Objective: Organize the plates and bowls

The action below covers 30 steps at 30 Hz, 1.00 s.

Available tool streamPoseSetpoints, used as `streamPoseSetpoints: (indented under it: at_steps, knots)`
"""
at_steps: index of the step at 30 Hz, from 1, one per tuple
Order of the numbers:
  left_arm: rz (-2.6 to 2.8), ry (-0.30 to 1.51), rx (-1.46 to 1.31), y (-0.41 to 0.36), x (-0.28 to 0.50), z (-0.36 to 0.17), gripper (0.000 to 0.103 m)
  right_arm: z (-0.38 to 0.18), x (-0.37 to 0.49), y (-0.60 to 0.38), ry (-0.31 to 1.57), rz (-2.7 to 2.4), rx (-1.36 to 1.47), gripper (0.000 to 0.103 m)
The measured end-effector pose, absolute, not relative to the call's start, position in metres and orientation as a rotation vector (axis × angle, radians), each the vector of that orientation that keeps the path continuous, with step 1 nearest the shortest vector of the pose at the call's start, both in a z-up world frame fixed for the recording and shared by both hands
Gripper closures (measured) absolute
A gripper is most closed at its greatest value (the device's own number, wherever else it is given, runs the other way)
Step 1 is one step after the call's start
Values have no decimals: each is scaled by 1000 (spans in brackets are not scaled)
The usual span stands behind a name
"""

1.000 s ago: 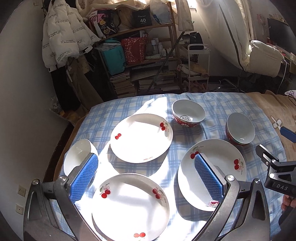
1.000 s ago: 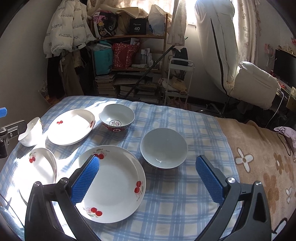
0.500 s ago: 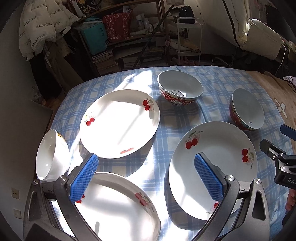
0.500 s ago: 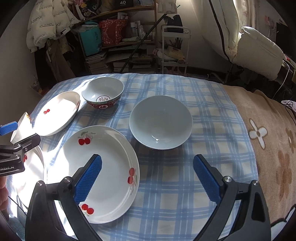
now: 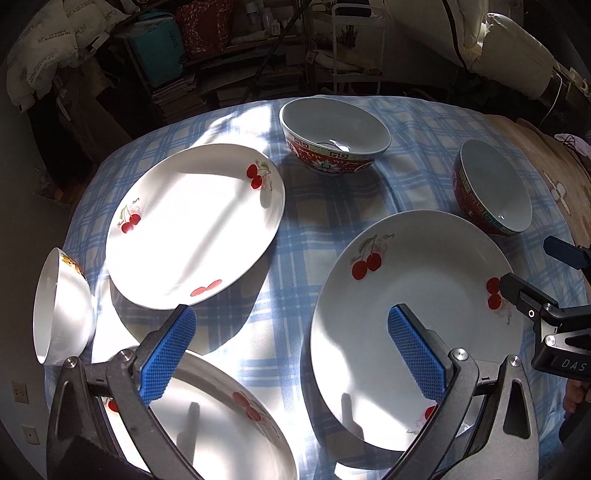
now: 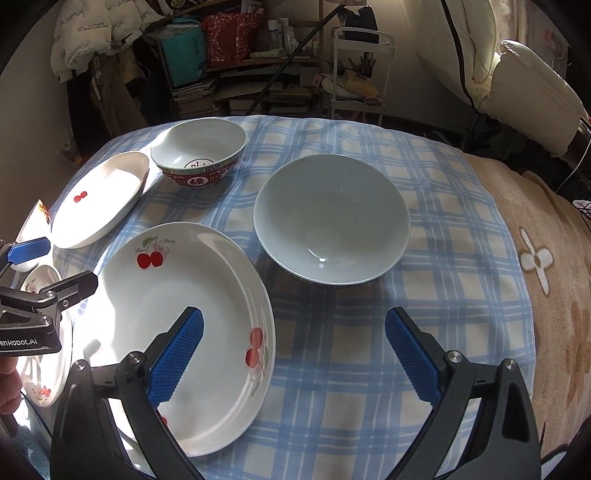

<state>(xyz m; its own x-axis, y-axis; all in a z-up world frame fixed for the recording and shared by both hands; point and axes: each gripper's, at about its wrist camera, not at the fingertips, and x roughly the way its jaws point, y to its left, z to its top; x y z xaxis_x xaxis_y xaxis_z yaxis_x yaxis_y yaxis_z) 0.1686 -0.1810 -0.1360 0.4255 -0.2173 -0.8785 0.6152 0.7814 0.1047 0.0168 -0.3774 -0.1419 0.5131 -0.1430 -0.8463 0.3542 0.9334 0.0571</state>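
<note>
Left gripper [image 5: 291,350] wide open, empty | right gripper [image 6: 293,347] same | cherry plate [image 6: 177,332] under its left finger.

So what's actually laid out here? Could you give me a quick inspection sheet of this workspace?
Surface: blue plaid cloth covering the table, with a beige flowered blanket at its right end.
Job's things: three cherry-print plates, all separate; two red-patterned bowls and a small white bowl, upright; nothing stacked.
Clutter: nothing seen on the cloth.
Grippers: left gripper open, between the two nearest plates; right gripper open, holding nothing.
Cables: one thin cable near the white padded chair.
Surroundings: crowded shelves, a white puffer jacket, a white trolley.
</note>
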Motion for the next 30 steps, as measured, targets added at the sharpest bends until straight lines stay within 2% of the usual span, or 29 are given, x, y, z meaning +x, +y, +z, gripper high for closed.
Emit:
streamPoseSetpoints:
  at_steps: [2, 5, 11, 14, 15, 16, 17, 19, 21, 25, 30]
  knots:
    - [-550, 1002, 450, -182, 168, -137, 1, -146, 18, -377, 1000, -296, 239, 0]
    - [-561, 995, 453, -183, 166, -137, 3, -151, 18, -378, 1017, -282, 244, 7]
    - [-591, 991, 461, -187, 161, -137, 26, -155, 19, -381, 1031, -258, 284, 18]
    - [-612, 1005, 459, -187, 160, -140, 46, -154, 18, -379, 1031, -241, 288, 24]
    - [-618, 1010, 456, -188, 159, -141, 59, -154, 19, -378, 1035, -228, 291, 31]
    - [-615, 1015, 451, -188, 159, -142, 65, -155, 19, -377, 1044, -208, 299, 44]
    - [-614, 1019, 446, -187, 160, -143, 66, -158, 20, -377, 1062, -185, 313, 52]
    - [-607, 1030, 442, -187, 161, -146, 69, -163, 21, -376, 1091, -155, 341, 77]
    - [-603, 1050, 439, -187, 163, -151, 75, -166, 22, -375, 1100, -144, 349, 84]
    - [-595, 1079, 434, -186, 162, -158, 85, -164, 20, -375, 1099, -148, 343, 91]
    - [-589, 1067, 469, -189, 159, -158, 85, -164, 20, -376, 1098, -152, 345, 91]
